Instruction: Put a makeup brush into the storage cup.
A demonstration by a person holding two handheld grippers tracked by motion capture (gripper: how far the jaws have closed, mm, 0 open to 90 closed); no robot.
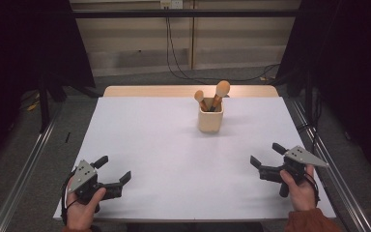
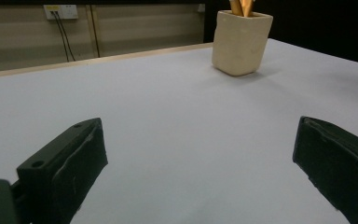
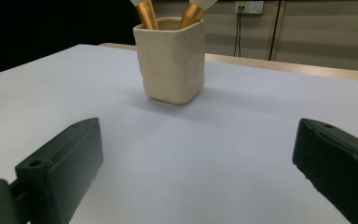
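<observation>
At the near edge of the white table [image 1: 174, 159] a person's two hands each hold a gripper, well apart from one another. The left gripper [image 1: 113, 170] sits at the near left corner, its black jaws spread wide with nothing but bare tabletop between them. The right gripper [image 1: 266, 154] sits at the near right, jaws likewise parted and holding nothing — the grey three-cornered plate on top points toward the right edge. Both rest low over the table surface.

Farther off, right of the middle and toward the far edge, stands a cream cup [image 1: 210, 117], upright, well apart from both grippers. Two brushes [image 1: 217, 95] with golden ferrules stand in it, heads up, leaning a little — one taller than the other.
</observation>
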